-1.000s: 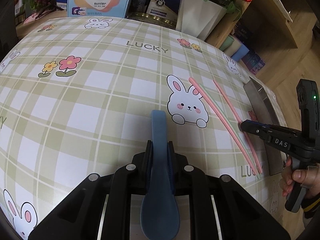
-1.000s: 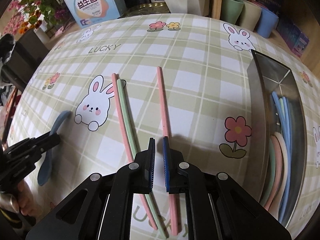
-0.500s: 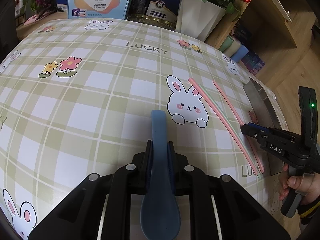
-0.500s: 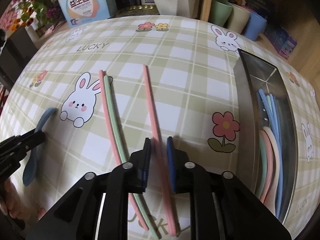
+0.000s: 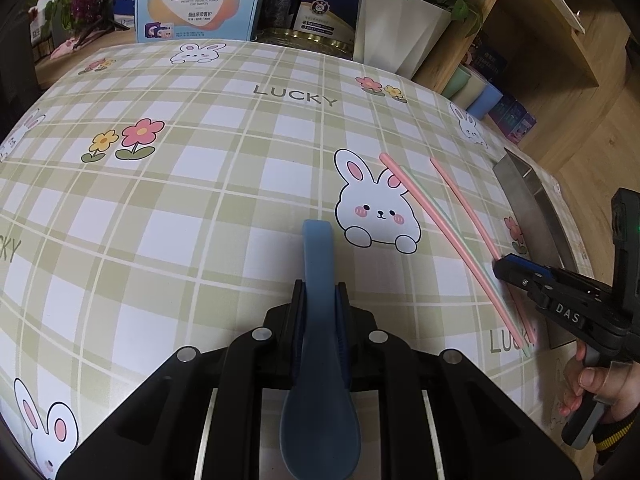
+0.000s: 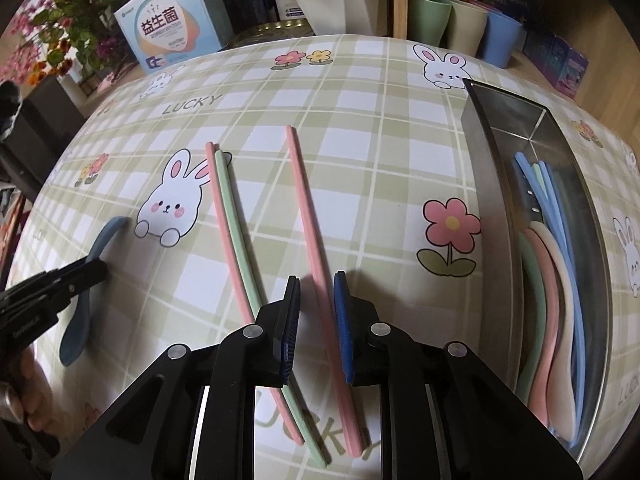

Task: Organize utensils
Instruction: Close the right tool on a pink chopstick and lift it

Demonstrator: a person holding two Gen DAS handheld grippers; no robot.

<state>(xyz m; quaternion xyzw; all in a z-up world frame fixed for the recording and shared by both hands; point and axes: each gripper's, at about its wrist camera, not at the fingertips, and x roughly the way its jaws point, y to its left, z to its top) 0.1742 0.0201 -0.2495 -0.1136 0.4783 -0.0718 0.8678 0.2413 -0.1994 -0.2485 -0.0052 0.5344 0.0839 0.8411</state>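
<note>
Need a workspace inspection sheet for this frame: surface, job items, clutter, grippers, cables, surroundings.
Surface: checked bunny tablecloth, flat.
Job's things: blue spoon; lone pink chopstick; pink and green chopstick pair side by side; metal tray holding spoons and chopsticks.
Clutter: nothing seen.
Grippers: left gripper shut on blue spoon; right gripper straddling lone pink chopstick, closing, pads not pressing.
Cables: nothing seen.
Surroundings: boxes, plants, cups behind table.

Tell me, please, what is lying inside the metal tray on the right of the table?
The metal tray holds a bundle of spoons in blue, green, pink and cream, handles pointing away. They overlap, so their count is unclear, and the tray's near wall hides whatever lies against it.
</note>
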